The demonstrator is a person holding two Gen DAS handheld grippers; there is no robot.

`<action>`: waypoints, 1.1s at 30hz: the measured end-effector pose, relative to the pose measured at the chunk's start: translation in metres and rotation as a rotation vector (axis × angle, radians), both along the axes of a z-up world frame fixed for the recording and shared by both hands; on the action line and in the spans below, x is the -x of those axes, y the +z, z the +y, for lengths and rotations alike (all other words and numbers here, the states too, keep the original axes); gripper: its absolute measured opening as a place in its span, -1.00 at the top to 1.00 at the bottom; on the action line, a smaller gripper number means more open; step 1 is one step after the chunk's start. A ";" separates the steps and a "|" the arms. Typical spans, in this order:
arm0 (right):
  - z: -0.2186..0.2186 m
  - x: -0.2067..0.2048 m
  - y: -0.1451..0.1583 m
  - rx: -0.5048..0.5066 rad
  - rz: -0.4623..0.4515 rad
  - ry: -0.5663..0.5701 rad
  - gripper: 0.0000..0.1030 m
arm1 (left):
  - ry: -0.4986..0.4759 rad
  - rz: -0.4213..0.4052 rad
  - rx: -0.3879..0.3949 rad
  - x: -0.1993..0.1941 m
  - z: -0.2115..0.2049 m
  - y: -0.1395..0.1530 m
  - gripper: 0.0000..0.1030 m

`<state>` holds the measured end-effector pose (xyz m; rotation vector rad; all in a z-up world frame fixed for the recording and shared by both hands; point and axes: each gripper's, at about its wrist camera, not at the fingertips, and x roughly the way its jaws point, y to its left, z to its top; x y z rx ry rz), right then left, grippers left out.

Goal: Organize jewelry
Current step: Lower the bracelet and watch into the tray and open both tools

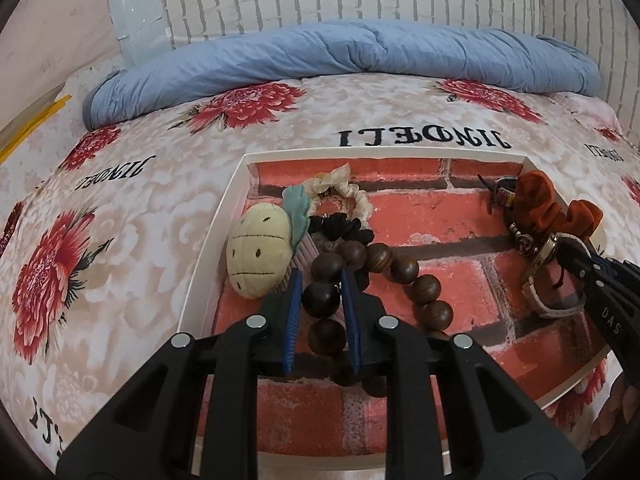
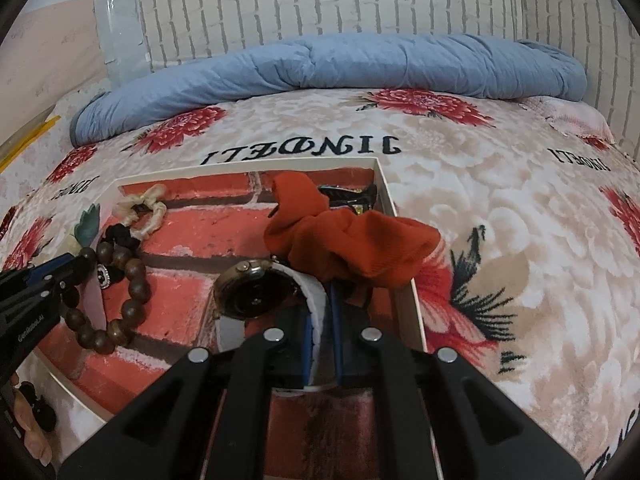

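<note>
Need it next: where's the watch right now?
The watch is at the tray's right side, under the orange scrunchie; the right gripper is shut on its white strap.

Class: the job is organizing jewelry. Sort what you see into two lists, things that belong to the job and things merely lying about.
Belongs to the job:
bead bracelet
watch
tray
left gripper
right gripper

Lying about:
blue quilt
floral bedspread
</note>
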<state>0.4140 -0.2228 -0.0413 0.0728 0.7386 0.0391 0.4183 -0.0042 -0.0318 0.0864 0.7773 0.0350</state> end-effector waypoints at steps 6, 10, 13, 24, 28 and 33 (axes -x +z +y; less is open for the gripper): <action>-0.002 -0.003 -0.004 -0.010 0.013 -0.007 0.84 | 0.006 0.005 0.009 -0.002 0.002 -0.003 0.58; -0.002 -0.004 -0.005 -0.007 0.011 -0.008 0.84 | 0.008 0.007 0.005 -0.003 0.000 -0.005 0.56; -0.001 -0.005 -0.005 -0.004 0.009 -0.007 0.84 | 0.009 0.010 0.002 -0.003 -0.001 -0.006 0.55; 0.006 -0.009 -0.009 0.036 0.037 0.022 0.77 | 0.014 0.050 0.084 -0.007 0.009 -0.013 0.49; 0.008 -0.007 -0.009 0.056 0.055 0.037 0.77 | 0.013 0.053 0.085 -0.007 0.008 -0.013 0.27; 0.007 0.007 0.005 0.085 0.017 0.041 -0.29 | 0.012 0.025 0.111 0.002 0.012 -0.002 -0.50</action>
